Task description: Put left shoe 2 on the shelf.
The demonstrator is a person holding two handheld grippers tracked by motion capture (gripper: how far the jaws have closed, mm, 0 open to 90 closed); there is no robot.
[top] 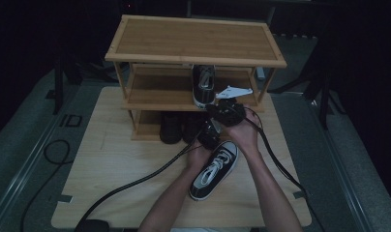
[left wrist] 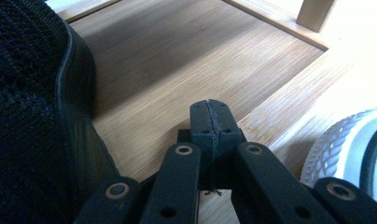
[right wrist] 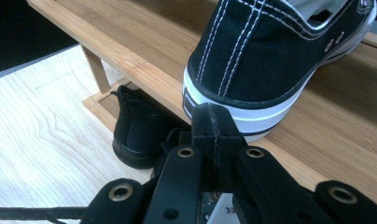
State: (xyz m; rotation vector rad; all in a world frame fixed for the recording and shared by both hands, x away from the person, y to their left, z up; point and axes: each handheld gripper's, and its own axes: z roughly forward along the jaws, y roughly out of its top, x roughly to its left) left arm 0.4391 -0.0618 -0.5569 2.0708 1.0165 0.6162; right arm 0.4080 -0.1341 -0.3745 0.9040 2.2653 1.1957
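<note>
black mesh shoe [left wrist: 28, 116] cut off at left edge; white toe cap [left wrist: 338, 147] cut off at right.

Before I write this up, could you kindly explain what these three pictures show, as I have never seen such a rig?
A person sits at a wooden table and holds a hand-held two-jaw tool in each hand. The high view looks down from above; the other two ride on the tools and look along their jaws. The left gripper and the right gripper are both shut and hold nothing. A bamboo shoe rack stands on the table. One black-and-white sneaker stands on its middle shelf, dark shoes on the bottom one, and a matching sneaker lies on the table by the hands.
</note>
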